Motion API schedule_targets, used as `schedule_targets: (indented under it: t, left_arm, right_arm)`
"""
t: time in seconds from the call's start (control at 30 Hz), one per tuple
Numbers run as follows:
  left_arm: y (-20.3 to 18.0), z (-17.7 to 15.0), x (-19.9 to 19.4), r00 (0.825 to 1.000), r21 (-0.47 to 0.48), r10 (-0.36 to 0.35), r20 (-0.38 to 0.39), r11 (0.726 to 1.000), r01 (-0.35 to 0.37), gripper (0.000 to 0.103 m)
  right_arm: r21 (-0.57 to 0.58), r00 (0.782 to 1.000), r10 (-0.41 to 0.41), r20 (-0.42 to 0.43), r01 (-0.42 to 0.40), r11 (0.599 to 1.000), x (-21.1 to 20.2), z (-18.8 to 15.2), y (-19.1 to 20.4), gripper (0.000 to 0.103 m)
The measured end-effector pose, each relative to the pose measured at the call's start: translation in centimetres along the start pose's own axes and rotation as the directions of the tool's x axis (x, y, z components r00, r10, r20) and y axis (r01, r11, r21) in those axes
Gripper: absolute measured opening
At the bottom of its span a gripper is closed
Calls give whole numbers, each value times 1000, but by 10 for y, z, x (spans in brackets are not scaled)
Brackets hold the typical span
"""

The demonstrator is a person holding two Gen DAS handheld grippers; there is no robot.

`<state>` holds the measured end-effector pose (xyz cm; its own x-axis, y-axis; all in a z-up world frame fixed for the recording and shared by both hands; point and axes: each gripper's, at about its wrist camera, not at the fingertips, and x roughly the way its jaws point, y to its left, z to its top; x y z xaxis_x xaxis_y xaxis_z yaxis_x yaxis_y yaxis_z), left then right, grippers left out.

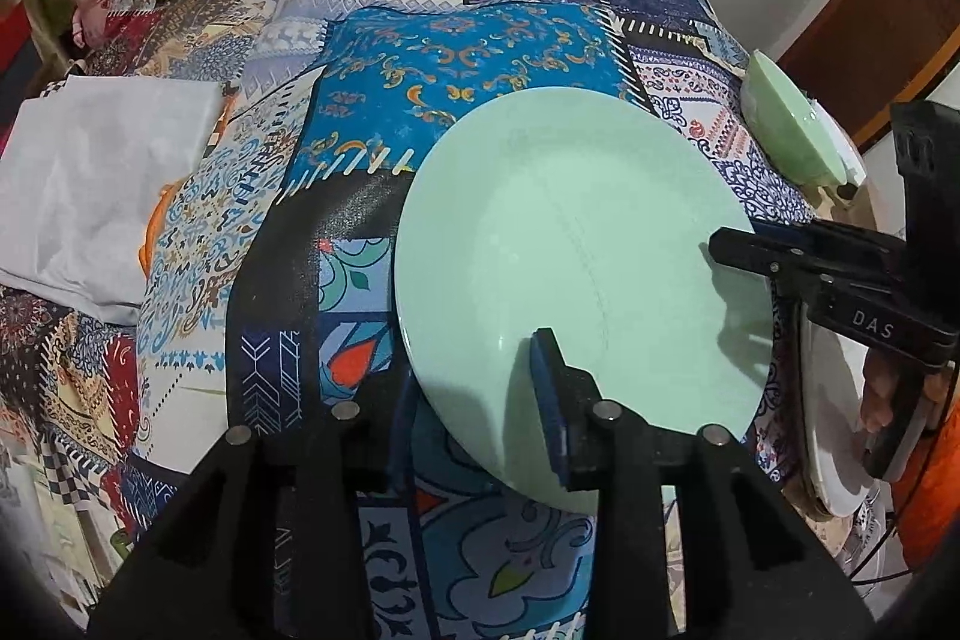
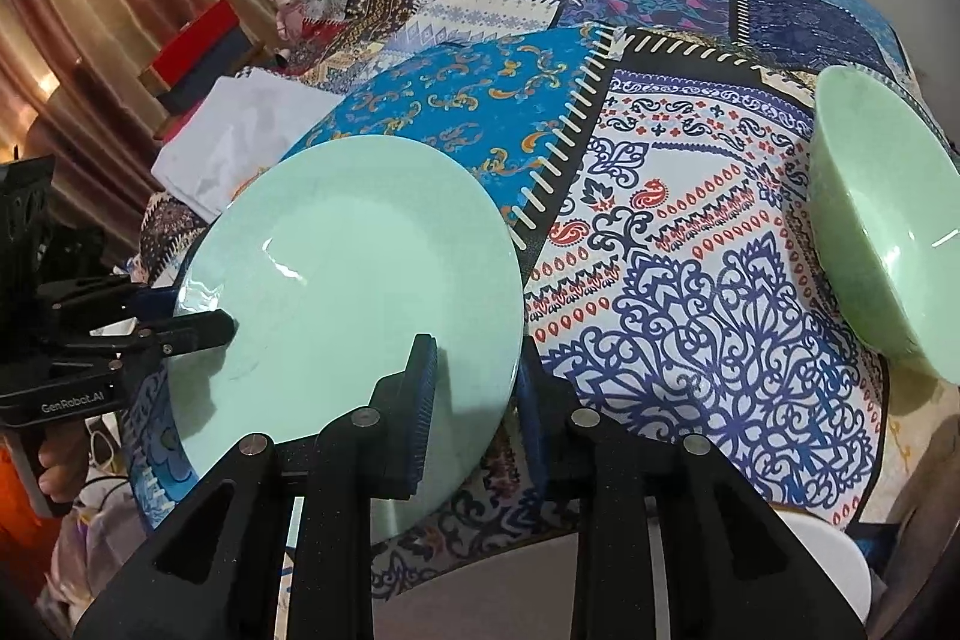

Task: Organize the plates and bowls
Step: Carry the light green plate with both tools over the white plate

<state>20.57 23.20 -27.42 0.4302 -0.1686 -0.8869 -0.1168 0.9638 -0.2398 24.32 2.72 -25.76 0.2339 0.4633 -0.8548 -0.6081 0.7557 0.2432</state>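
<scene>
Round glossy plate (image 1: 570, 244) — on patchwork cloth (image 1: 468, 58).

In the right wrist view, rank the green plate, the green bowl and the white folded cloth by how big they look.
1. green plate: fills the most of the frame, but it is also nearest the camera.
2. green bowl
3. white folded cloth: looks smallest, yet it lies farther back and the plate partly hides it, so its true rank is unsure.

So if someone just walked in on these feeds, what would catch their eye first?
Probably the mint green plate, held by both grippers at once: the left gripper straddles its near rim, and the right gripper grips the opposite edge. Next, the busy patchwork cloth under it, and a green bowl off to the plate's right.
</scene>
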Motion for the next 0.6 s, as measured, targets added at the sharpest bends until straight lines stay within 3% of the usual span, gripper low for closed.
schedule_targets:
  t: [0.27, 0.6]
  left_arm:
    - [-3, -2, -9, 1000, -24, -30, 3, 999, 30, 35]
    - [-31, -2, -38, 998, 30, -21, 55, 999, 19, 35]
  right_arm:
    - [15, 999, 10, 41, -11, 1000, -17, -4, -1, 23]
    - [41, 996, 7, 92, -11, 999, -47, -11, -6, 23]
